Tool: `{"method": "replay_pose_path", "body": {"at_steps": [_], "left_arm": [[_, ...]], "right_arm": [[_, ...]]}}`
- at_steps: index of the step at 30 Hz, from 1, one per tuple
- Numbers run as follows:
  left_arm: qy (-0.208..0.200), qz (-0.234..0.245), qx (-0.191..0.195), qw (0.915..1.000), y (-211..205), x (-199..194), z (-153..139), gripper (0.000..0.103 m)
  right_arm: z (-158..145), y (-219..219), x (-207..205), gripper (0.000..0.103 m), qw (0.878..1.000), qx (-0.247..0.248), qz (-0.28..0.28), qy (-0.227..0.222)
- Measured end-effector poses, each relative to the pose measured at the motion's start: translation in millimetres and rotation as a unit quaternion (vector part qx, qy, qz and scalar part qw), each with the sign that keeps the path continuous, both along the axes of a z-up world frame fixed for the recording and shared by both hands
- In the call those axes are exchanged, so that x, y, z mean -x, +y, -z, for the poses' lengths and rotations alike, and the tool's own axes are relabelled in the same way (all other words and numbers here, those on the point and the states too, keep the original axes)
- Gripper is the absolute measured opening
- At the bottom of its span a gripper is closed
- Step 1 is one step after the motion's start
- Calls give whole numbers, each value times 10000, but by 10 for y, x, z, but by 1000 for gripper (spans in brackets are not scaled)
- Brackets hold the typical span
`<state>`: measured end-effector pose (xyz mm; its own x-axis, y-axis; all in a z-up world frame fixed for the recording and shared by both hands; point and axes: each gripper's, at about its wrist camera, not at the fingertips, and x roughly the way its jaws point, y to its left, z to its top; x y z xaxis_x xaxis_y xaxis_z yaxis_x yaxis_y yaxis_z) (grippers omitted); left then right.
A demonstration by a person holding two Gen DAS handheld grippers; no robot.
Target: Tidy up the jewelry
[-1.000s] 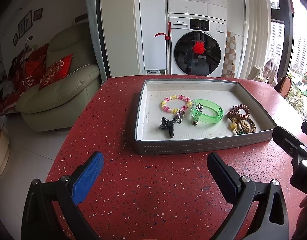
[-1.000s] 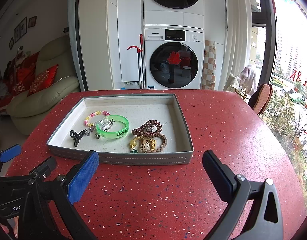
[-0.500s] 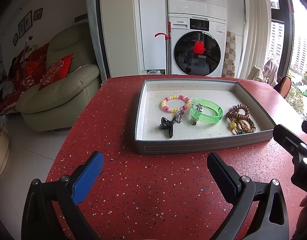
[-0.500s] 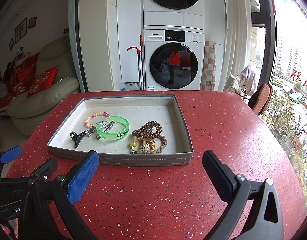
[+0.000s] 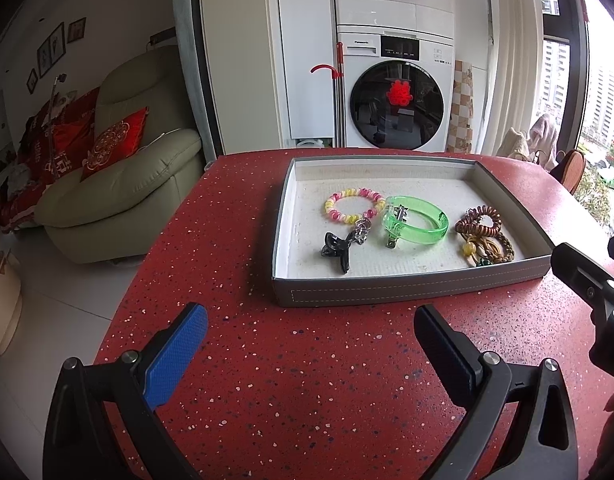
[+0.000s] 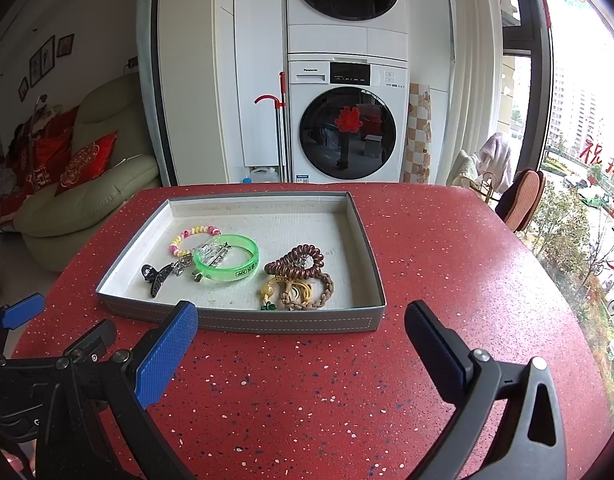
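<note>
hovering: left gripper (image 5: pixel 311 338) agape | right gripper (image 6: pixel 301 334) agape | tray (image 6: pixel 267 322) ahead

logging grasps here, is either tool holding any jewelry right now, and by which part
Nothing is held. The left tool and right tool are both open over the red table; all jewelry lies in the grey tray.

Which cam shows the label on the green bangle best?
Right wrist. The green bangle turns its near outer wall to that camera, so the dark label patch shows, though too small to read. In the left wrist view the green bangle shows plain translucent rim, with a clear clip lying across it and no label in sight.
</note>
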<state>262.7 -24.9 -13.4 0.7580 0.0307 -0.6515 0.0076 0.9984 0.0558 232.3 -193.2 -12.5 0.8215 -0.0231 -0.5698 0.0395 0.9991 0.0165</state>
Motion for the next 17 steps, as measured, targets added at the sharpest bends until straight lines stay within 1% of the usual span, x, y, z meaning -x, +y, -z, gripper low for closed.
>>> {"method": "replay_pose_path", "body": {"at_steps": [17], "left_arm": [[-39,4,46,10000,26,3,-18,103]], "right_arm": [[2,2,0,103,10000,-7,-6,1]]}}
